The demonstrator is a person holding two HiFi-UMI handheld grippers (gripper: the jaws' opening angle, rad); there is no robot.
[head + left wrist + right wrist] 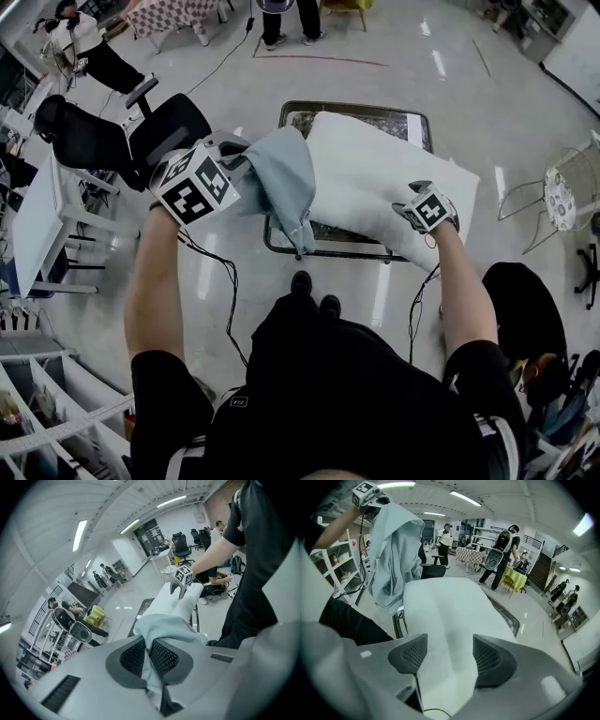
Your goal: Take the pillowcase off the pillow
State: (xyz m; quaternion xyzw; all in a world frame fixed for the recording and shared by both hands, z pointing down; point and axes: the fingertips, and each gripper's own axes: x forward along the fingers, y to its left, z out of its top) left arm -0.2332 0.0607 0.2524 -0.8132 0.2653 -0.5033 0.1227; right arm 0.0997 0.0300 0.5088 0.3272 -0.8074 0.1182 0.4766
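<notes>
Left gripper (pixel 149 657) is clamped tight on the pale blue pillowcase (pixel 286 178), held up high, the cloth hanging bunched at the pillow's left end. Right gripper (pixel 449 656) pinches the white pillow (pixel 375 173), which lies across the small table (pixel 356 106).

Office chair (pixel 112 136) just left of table (pixel 375 110)

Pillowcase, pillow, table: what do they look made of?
Pillowcase: thin pale blue-grey woven cloth, matte; it drapes and bunches in soft folds.
Pillow: white fabric shell, matte, probably soft fill, since it bulges and creases.
Table: dark rigid frame, likely metal; glossy patterned top, maybe glass or stone.
</notes>
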